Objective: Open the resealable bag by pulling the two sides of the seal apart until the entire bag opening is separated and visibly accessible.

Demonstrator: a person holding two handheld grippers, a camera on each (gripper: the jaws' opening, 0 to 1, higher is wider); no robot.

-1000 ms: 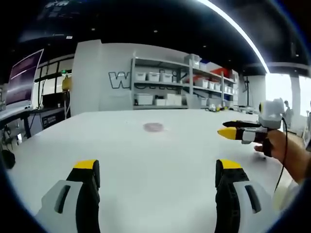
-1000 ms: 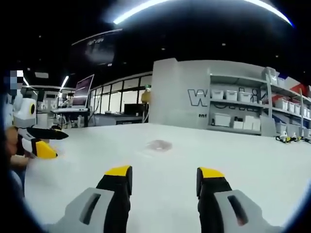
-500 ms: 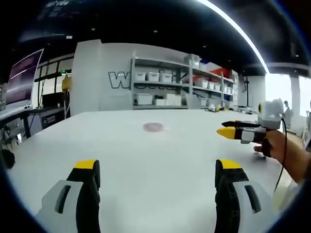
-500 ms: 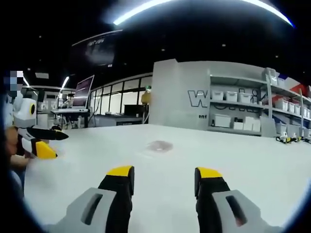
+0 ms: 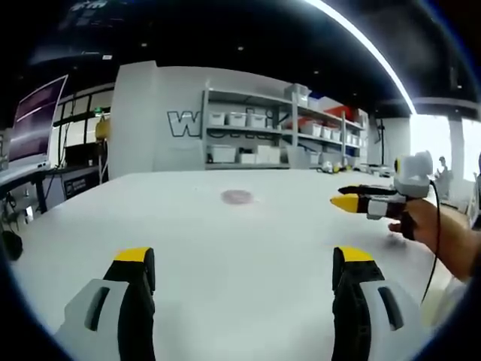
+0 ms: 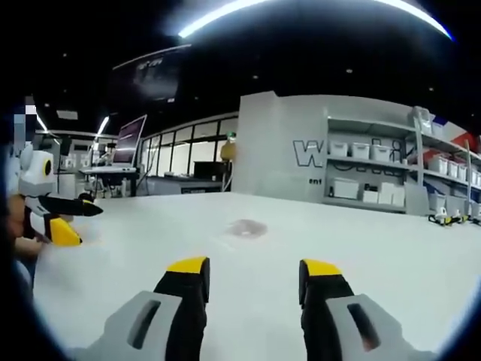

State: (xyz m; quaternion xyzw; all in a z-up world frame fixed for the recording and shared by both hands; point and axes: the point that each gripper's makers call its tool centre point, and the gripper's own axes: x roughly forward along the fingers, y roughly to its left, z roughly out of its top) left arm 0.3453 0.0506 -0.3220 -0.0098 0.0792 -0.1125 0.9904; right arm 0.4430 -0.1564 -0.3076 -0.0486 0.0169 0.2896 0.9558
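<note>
Left tongs (image 5: 240, 259): jaws spread wide, yellow-tipped, nothing between them, held low over the white worktop (image 5: 225, 241). In the right gripper view they come in at the left edge (image 6: 71, 222), seen side-on, one black tip above one yellow tip with a gap between, a person's hand behind them.

Right tongs (image 6: 250, 268): jaws apart with bare worktop (image 6: 391, 256) showing in the gap, gripping nothing. In the left gripper view they enter from the right (image 5: 344, 197), side-on, black tip over yellow tip, held by a hand (image 5: 421, 222) with a dark cable trailing down from it.

Resealable bag (image 5: 238, 197): a small, pale, faintly pinkish flat patch lying on the worktop, well ahead of both pairs of tongs and touched by neither. Right gripper view has it ahead and slightly left of the jaws (image 6: 246, 228). Too small and blurred to tell the state of the seal.

Beyond the worktop's far edge: grey wall with large lettering (image 5: 184, 122), open shelving (image 5: 255, 135) carrying white bins, a red item on the top shelf further right. A screen (image 5: 34, 120) stands at the far left, over desks. Long ceiling light strip (image 5: 361, 45) overhead.
</note>
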